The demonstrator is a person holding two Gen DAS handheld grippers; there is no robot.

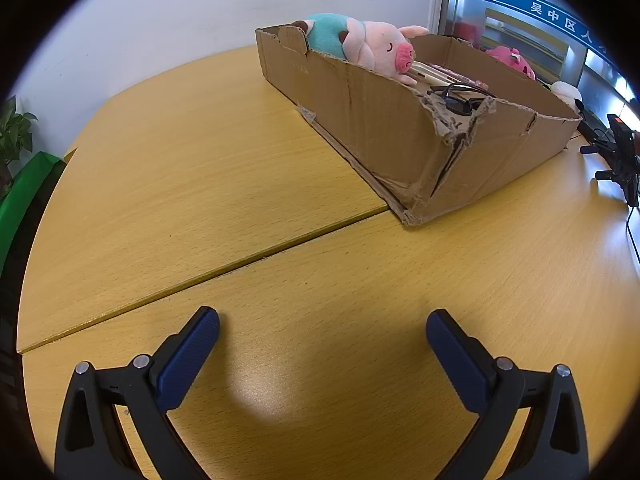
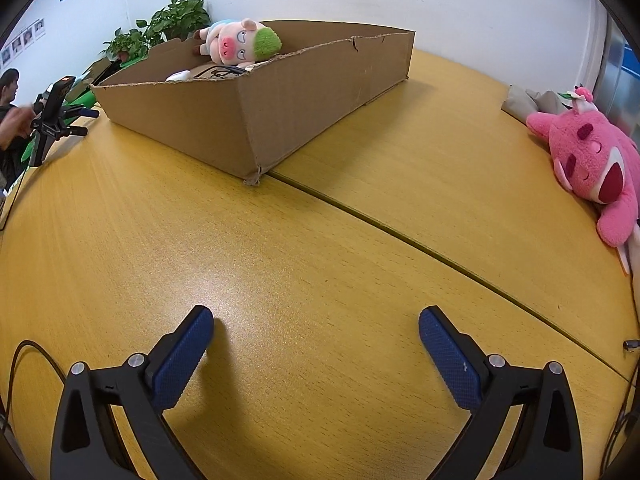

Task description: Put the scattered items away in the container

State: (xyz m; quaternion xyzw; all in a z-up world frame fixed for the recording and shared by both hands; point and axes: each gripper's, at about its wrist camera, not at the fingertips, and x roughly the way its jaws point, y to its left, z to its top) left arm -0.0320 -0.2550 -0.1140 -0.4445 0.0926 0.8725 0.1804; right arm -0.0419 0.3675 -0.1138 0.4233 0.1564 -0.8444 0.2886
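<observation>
Right wrist view: the right gripper (image 2: 316, 330) hangs low over the bench (image 2: 320, 248) with its jaws spread wide and nothing between them. Outward from there, bare wood runs to a seam between two tabletops that crosses from 11 o'clock toward 4 o'clock. The one loose item in sight, a pink plush toy (image 2: 592, 164), lies at about 2 o'clock, near the bench's far right edge and well apart from the cardboard box (image 2: 280, 96) at 12 o'clock. It looks soft, light and squashy, so it should yield under the pads instead of slipping; the plump body or head seems the best place to take hold, since a limb would let it dangle and swing. Its nearness to the edge means a clumsy nudge could push it off. The box is shallow with low, torn walls, so a short lift should clear the rim. A pig plush (image 2: 236, 42) already rests in its far corner. In the left wrist view, the left gripper (image 1: 322, 330) is likewise released and empty, with the box at 1 o'clock holding the pig plush, sunglasses (image 1: 456, 98) and other small things. A black camera stand (image 1: 618, 156) at 3 o'clock narrows the room on that side.
</observation>
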